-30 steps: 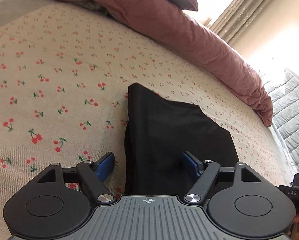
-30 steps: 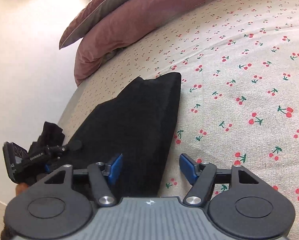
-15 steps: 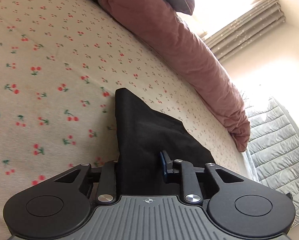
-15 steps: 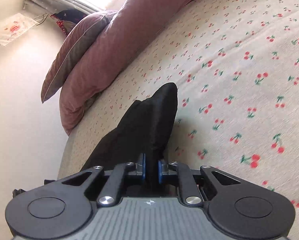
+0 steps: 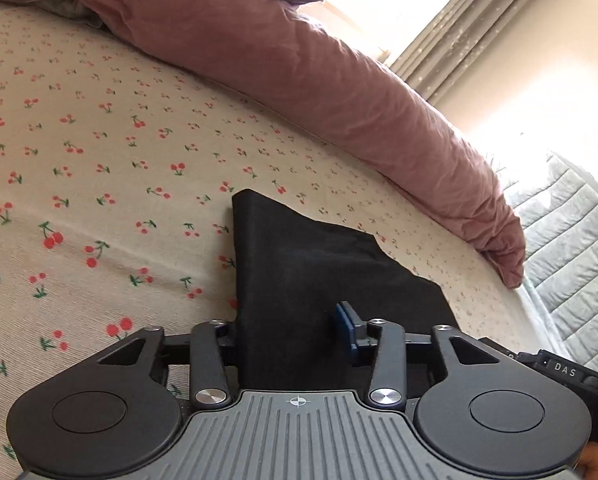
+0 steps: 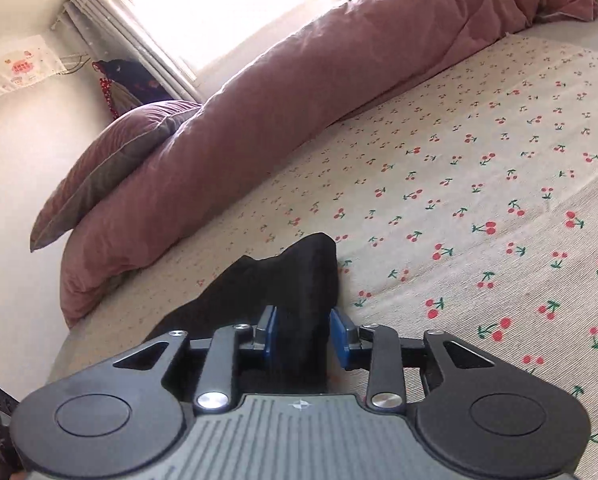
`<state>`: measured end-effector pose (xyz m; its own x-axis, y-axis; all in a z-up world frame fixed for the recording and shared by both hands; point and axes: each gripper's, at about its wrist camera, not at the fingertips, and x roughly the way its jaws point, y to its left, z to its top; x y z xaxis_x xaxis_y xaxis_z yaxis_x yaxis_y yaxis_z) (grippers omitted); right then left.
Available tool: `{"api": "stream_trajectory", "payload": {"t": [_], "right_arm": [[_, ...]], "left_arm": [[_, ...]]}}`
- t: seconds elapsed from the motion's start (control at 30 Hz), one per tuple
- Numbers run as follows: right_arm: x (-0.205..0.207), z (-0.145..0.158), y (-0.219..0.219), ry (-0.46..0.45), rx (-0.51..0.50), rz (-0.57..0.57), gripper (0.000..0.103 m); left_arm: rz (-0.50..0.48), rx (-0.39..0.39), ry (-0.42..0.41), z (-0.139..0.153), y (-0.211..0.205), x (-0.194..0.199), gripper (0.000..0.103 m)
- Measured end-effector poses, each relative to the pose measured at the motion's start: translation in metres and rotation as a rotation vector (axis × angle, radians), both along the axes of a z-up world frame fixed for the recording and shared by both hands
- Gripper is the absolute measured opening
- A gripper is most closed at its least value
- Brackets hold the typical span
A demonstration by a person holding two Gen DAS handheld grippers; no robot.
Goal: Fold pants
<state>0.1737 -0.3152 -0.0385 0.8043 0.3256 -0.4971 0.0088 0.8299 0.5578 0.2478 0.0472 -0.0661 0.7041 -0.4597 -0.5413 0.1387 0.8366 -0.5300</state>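
Two grips on one near edge. Left tool (image 5: 287, 328) part-closed on the near-left corner of the pants (image 5: 319, 264), dark cloth filling the gap between the pads. Right tool (image 6: 303, 330) likewise part-closed, on the near-right corner, with a thick wad of cloth touching both pads. Firmness of either pinch hard to judge, though cloth rises into each gap rather than lying slack.

Already folded into a short dark block, flat on the cherry-print bed (image 5: 99, 140). Long axis straight ahead of both tools, from the held edge toward the pink duvet (image 5: 339, 80), the far end resting on the sheet well short of it. From the left wrist, bulk of the cloth to the right. From the right wrist, bulk to the left. So, neither hand nearer: level on the same edge, block between them.

Probably next: lifting that edge and carrying it forward along the axis, onto the far end. Worth keeping both hands level, or the fold lands skewed.
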Motion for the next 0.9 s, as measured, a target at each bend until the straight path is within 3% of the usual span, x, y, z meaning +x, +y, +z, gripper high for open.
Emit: {"api": "stream_trajectory", "payload": {"t": [0.1,0.27,0.4,0.5,0.6,0.77,0.9], "right_arm": [[-0.006,0.007,0.006,0.003,-0.059,0.038,0.039],[-0.023,0.026,0.034,-0.062,-0.142,0.113,0.045],[-0.034,0.03,0.065,-0.075,-0.25,0.191,0.045],[-0.044,0.023,0.081,-0.049,-0.335,0.249,0.044],[-0.055,0.013,0.091,-0.038,-0.442,0.292,0.045],[-0.083,0.007,0.1,-0.076,-0.605,0.36,0.046],[-0.104,0.008,0.099,-0.038,-0.638,0.388,0.051]], "left_arm": [[0.014,0.115,-0.087,0.024,0.0,-0.017,0.052],[-0.014,0.169,-0.165,0.057,-0.006,-0.059,0.053],[-0.102,0.231,-0.186,0.063,-0.026,-0.086,0.051],[-0.152,0.273,-0.14,0.043,-0.037,-0.094,0.051],[-0.135,0.34,-0.092,0.019,-0.037,-0.104,0.05],[-0.193,0.412,-0.057,0.02,-0.028,-0.136,0.054],[-0.207,0.45,0.013,0.017,-0.013,-0.152,0.055]]}}
